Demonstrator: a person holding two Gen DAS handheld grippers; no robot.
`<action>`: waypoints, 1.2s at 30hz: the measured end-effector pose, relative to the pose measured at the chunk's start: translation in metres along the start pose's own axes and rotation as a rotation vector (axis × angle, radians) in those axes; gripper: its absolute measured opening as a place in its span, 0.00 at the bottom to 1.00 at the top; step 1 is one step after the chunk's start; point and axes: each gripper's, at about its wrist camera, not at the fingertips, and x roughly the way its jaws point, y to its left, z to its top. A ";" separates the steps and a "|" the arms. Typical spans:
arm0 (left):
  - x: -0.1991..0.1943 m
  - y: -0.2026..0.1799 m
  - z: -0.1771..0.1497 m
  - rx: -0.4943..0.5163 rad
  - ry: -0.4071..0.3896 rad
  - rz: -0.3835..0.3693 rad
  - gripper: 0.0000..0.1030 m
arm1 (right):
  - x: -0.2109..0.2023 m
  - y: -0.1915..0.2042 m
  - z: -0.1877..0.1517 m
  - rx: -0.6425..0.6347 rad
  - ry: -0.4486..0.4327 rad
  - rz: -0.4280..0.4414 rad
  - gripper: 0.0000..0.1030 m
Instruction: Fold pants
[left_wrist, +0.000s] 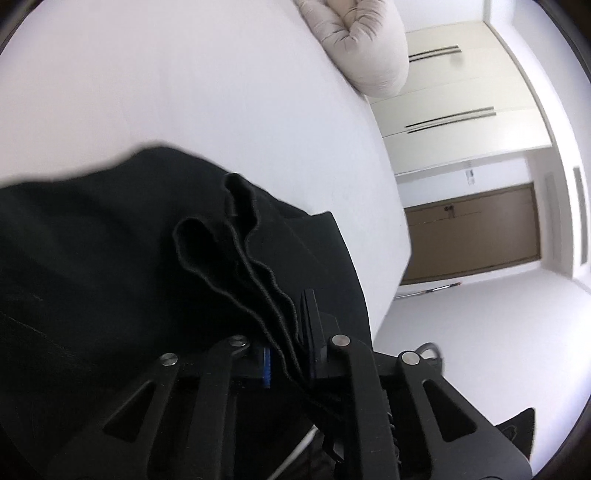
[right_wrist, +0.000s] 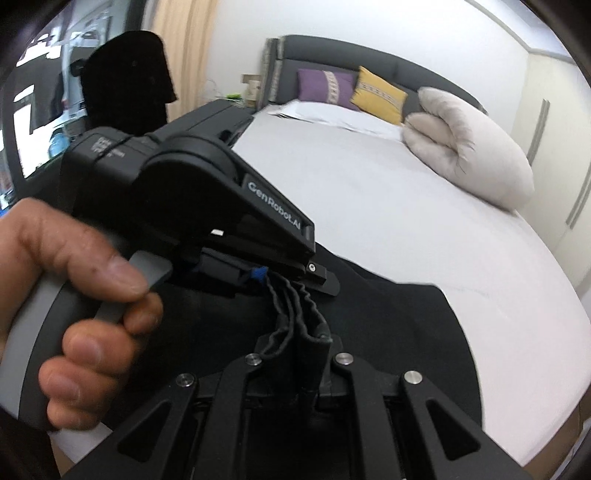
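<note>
Black pants (left_wrist: 92, 266) lie on a white bed (left_wrist: 184, 81). My left gripper (left_wrist: 291, 354) is shut on a bunched hem edge of the pants, whose layers ripple up between the fingers. My right gripper (right_wrist: 306, 354) is shut on the same bunched edge of the pants (right_wrist: 388, 325), right beside the left gripper (right_wrist: 288, 275), which a hand holds in the right wrist view. The rest of the pants spreads over the bed (right_wrist: 369, 184) below and to the right.
A rolled beige duvet (right_wrist: 465, 147) lies on the bed's far right, also in the left wrist view (left_wrist: 365, 40). Purple (right_wrist: 325, 88) and yellow (right_wrist: 380, 94) cushions lean on the dark headboard. Wardrobe doors (left_wrist: 461, 122) and a brown door (left_wrist: 472, 232) stand beyond the bed.
</note>
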 end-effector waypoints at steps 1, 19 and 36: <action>-0.007 0.003 0.001 0.012 -0.006 0.019 0.11 | 0.003 0.007 0.002 -0.016 0.002 0.011 0.10; 0.022 0.049 -0.029 -0.063 -0.035 0.108 0.11 | 0.044 0.052 -0.017 -0.068 0.140 0.086 0.11; -0.006 -0.017 -0.031 0.151 -0.216 0.376 0.11 | -0.002 -0.082 -0.024 0.378 0.188 0.547 0.52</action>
